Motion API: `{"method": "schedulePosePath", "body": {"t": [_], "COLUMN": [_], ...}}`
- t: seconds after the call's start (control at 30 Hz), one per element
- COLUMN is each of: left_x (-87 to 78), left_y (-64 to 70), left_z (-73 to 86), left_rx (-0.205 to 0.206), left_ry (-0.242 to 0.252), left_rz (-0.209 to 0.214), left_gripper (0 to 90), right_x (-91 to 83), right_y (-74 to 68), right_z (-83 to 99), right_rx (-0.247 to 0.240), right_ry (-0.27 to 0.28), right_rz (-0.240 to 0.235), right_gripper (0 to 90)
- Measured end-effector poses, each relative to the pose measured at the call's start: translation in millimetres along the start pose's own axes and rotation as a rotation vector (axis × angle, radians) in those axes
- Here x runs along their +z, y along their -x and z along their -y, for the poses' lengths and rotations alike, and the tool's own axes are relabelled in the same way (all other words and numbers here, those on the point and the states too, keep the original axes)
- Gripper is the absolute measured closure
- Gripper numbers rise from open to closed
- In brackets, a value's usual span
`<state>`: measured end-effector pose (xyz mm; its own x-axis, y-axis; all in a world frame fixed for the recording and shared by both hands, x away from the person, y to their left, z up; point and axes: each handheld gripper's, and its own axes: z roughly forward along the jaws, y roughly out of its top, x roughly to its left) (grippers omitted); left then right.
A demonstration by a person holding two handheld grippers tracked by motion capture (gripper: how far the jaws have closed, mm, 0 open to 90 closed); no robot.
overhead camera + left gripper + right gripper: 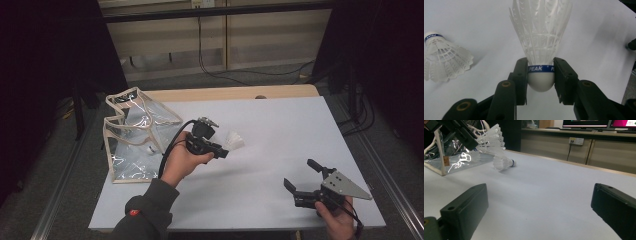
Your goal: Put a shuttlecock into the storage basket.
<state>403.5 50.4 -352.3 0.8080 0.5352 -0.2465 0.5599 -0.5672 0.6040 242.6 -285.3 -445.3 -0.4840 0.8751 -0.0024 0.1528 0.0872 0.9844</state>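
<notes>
My left gripper (540,67) is shut on the white cork of a feather shuttlecock (540,32) with a blue "PEAK" band, skirt pointing away from the jaws. In the high view this left gripper (224,150) hovers over the table's left-middle, just right of a clear plastic bag (135,132). A second shuttlecock (445,60) lies on its side on the white table; the right gripper view has it (503,163) below the held one (491,138). My right gripper (299,173) stands open near the front right, jaws wide apart (539,202) with nothing between them.
The clear bag (451,157) with beige trim stands open at the table's left edge. The table (280,130) has a white surface. Cables run across the floor beyond the far edge, and dark frames stand at both sides.
</notes>
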Motion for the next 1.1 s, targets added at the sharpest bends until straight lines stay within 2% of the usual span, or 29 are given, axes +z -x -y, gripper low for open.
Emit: {"method": "schedulePosePath", "body": {"t": [0.5,0.6,0.93,0.97,1.1], "left_x": [-12.6,-14.8,-17.7,-17.7,-22.6], "left_y": [-6.9,-8.2,-10.7,-10.2,-12.9], "left_z": [-1.6,-2.4,-5.9,-6.3,-8.9], "left_rx": [-0.018,-0.042,-0.034,-0.048,-0.047], "left_ry": [-0.017,-0.009,-0.017,-0.012,-0.005], "left_rz": [-0.007,-0.005,-0.011,-0.009,-0.006], "left_gripper": [65.5,65.5,65.5,65.6,65.5], "right_x": [0.1,-0.2,0.3,0.2,0.4], "right_y": [-0.1,0.0,0.6,0.9,0.6], "right_z": [-0.2,-0.2,0.1,0.2,-0.3], "right_rx": [0.006,0.009,0.010,0.012,0.009], "right_ry": [0.004,0.004,0.003,0.002,0.004], "right_rz": [0.003,0.004,0.007,0.008,0.005], "right_gripper": [1.2,1.2,1.1,1.1,1.1]}}
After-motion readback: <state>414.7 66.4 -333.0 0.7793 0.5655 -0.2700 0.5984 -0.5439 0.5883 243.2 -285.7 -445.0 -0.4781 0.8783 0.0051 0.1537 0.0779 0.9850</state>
